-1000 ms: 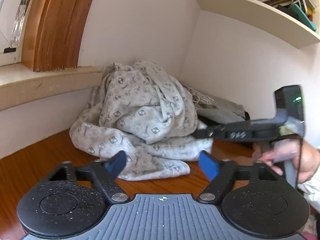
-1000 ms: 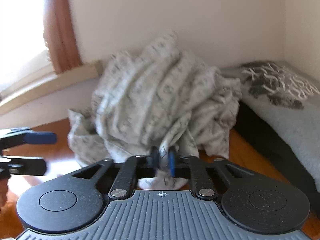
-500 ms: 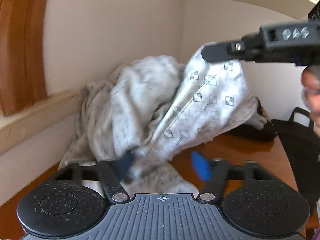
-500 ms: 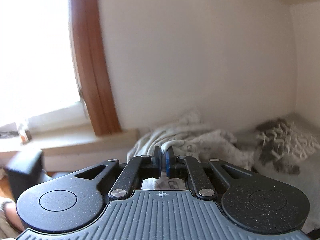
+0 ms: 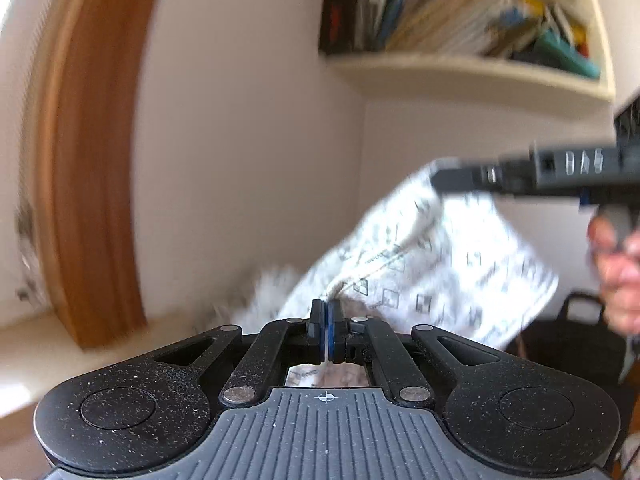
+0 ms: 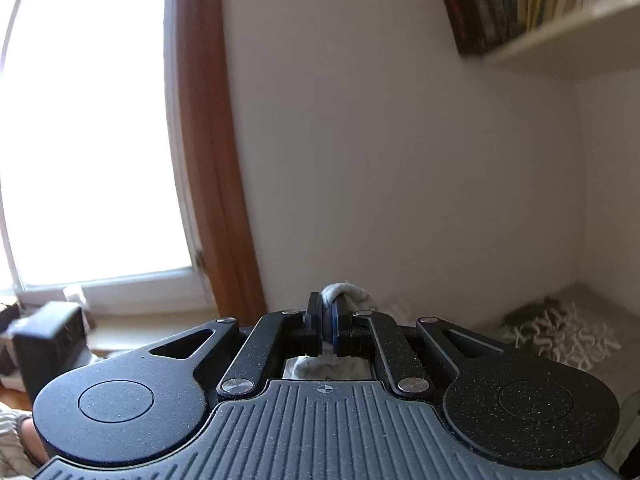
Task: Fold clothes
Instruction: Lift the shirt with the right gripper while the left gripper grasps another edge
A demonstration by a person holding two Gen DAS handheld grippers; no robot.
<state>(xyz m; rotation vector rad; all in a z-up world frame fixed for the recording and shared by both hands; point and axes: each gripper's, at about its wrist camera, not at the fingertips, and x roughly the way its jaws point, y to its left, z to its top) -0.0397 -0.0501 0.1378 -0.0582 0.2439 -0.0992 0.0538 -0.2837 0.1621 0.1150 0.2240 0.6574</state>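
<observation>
A white garment with a small black square print (image 5: 432, 264) hangs in the air between both grippers. My left gripper (image 5: 327, 320) is shut on its lower edge. In the left wrist view, the right gripper (image 5: 444, 178) is higher at the right, shut on the garment's upper corner. In the right wrist view my right gripper (image 6: 329, 320) is shut on a bunched fold of the garment (image 6: 346, 292). Most of the cloth is hidden below both cameras.
A wall shelf with books (image 5: 472, 60) is overhead at the right. A wooden window frame (image 5: 88, 160) stands at the left. A grey patterned garment (image 6: 560, 332) lies in the corner. A black bag (image 5: 576, 344) sits low at the right.
Both grippers have risen with the garment, lifting it off the pile on the table. My left gripper, open before, has shut on the cloth's edge.
</observation>
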